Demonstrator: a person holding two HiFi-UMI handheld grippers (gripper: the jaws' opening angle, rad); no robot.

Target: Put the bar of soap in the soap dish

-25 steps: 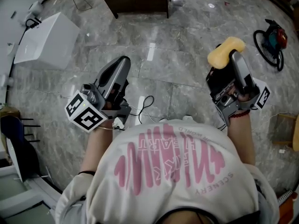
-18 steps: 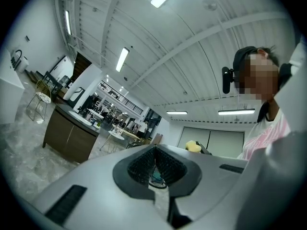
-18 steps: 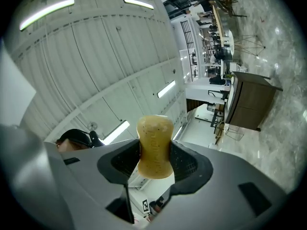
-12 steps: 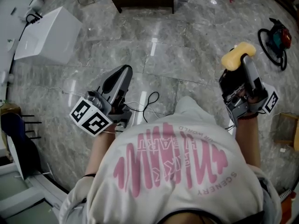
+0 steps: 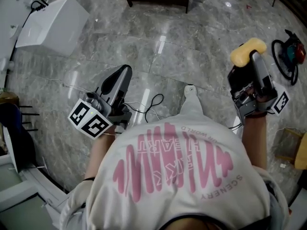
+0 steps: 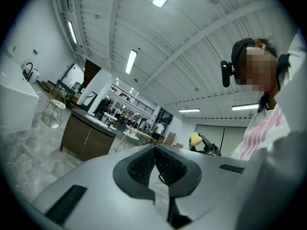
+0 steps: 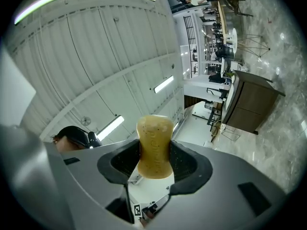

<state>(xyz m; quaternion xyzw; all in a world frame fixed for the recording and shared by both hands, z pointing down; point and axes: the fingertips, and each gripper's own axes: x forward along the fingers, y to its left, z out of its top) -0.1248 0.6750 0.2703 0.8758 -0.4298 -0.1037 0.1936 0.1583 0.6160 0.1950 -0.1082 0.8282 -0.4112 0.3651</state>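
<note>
The right gripper (image 5: 250, 60) pinches the bar of soap (image 5: 246, 51) at upper right; the left gripper (image 5: 123, 71), centre left, is pressed together.

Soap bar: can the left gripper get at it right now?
Probably, with one change. The soap bar is clamped in the right gripper with its far end sticking out free, and only open air separates it from the left gripper. The left jaws are shut and would need opening.

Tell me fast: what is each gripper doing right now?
Left gripper: closed, jaws together at the tips, nothing between them.
Right gripper: closed on the bar of soap, which sticks out past the jaws.
</note>
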